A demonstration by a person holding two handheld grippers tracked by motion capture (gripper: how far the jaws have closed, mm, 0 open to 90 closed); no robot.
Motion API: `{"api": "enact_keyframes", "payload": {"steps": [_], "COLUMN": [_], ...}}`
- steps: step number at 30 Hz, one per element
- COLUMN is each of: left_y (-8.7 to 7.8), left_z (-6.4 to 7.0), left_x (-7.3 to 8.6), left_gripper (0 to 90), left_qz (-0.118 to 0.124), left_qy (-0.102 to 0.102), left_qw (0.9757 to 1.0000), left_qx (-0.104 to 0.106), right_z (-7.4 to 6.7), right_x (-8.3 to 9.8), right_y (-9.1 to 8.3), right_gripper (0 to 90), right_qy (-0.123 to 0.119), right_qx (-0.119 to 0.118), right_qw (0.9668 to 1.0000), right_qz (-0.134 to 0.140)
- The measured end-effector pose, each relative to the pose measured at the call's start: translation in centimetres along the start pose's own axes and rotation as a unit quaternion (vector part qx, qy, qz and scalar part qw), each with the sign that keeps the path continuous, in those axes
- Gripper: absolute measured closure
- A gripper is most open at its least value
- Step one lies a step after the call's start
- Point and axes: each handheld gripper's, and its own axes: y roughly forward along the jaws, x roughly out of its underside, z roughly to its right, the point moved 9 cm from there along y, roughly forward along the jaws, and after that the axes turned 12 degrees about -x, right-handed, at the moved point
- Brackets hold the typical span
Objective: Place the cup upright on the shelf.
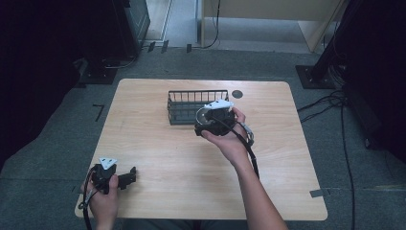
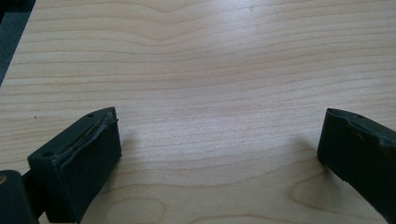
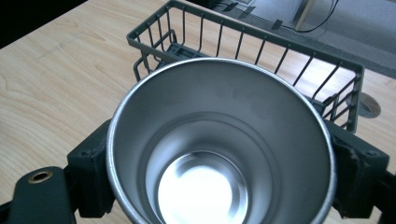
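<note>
while right gripper [image 3: 215,186] clamps steel cup [image 3: 219,140] | left gripper [image 2: 219,154] wide (empty)

The table [image 1: 158,158] is seen from above and behind the person, looking forward and down; its wood [image 2: 210,70] is viewed closely and low from the left gripper; the wire basket [image 3: 261,51], shared with the high view [image 1: 191,108], is faced closely from the right gripper.
</note>
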Motion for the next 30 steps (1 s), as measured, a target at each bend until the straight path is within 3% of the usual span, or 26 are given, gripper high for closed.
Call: {"api": "enact_keyframes", "payload": {"steps": [30], "left_y": [0.0], "left_z": [0.0], "left_x": [0.0], "left_gripper": [0.0], "left_qz": [0.0], "left_qy": [-0.001], "left_qw": [1.0], "left_qx": [0.0], "right_z": [3.4], "right_x": [-5.5], "right_y": [1.9], "right_gripper": [13.9], "right_qy": [0.009], "right_qx": [0.025], "right_qw": [0.9996], "right_qz": [0.009]}}
